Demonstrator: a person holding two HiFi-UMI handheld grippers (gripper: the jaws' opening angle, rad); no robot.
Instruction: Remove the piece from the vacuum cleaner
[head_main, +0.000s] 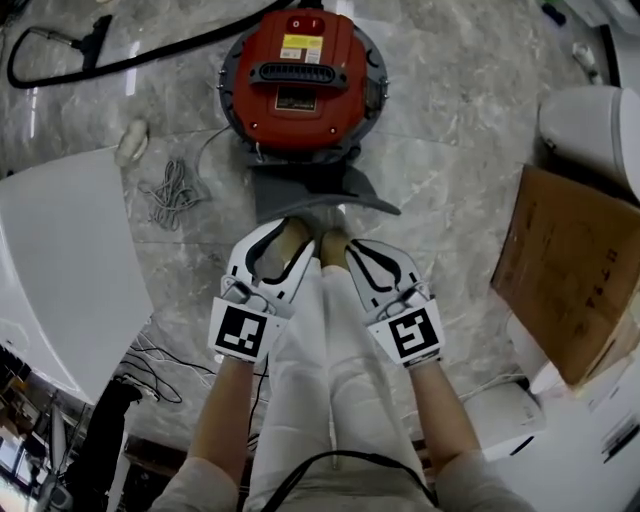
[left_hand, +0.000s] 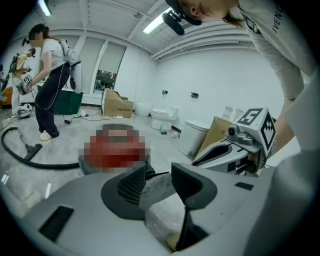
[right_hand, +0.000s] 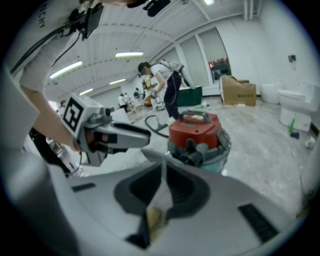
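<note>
The red round vacuum cleaner (head_main: 297, 75) stands on the marble floor ahead of me; in the right gripper view it is the vacuum cleaner (right_hand: 197, 131). A flat grey piece (head_main: 312, 188) lies detached just in front of it. My left gripper (head_main: 294, 224) is at the piece's near edge; its jaws stand apart, and the grey piece (left_hand: 159, 189) sits loosely between them. My right gripper (head_main: 336, 236) is close beside the left one and is shut on the thin edge of the piece (right_hand: 156, 156).
A black hose (head_main: 100, 55) curves across the floor at the far left. A tangle of white cable (head_main: 170, 190) and a white panel (head_main: 60, 270) lie to the left. Cardboard (head_main: 575, 265) and a white toilet (head_main: 595, 120) stand at the right. Another person (left_hand: 50, 80) stands far behind.
</note>
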